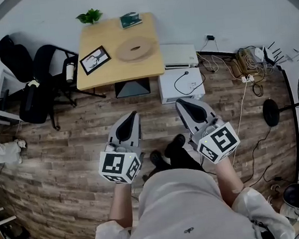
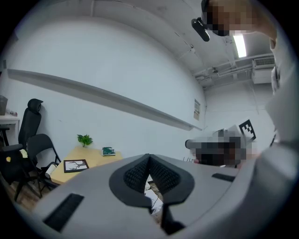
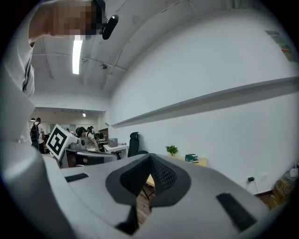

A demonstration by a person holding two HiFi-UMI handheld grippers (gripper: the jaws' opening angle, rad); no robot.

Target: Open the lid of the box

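Observation:
A small green box (image 1: 130, 19) lies at the far edge of a light wooden table (image 1: 96, 74) across the room; it also shows as the green box (image 2: 108, 151) in the left gripper view and the green box (image 3: 191, 158) in the right gripper view. Both grippers are held in front of the person's body, well short of the table. The left gripper (image 1: 133, 115) is shut with nothing between its jaws, its pads (image 2: 135, 175) meeting. The right gripper (image 1: 181, 104) is likewise shut and empty, pads (image 3: 163, 176) together.
On the table stand a potted plant (image 1: 90, 15), a framed picture (image 1: 94, 60) and a round wooden tray (image 1: 134, 48). Black office chairs (image 1: 37, 84) stand to its left. White boxes (image 1: 181, 82) sit on the wooden floor to its right, with cables (image 1: 243, 66) and a fan stand (image 1: 271, 112) beyond.

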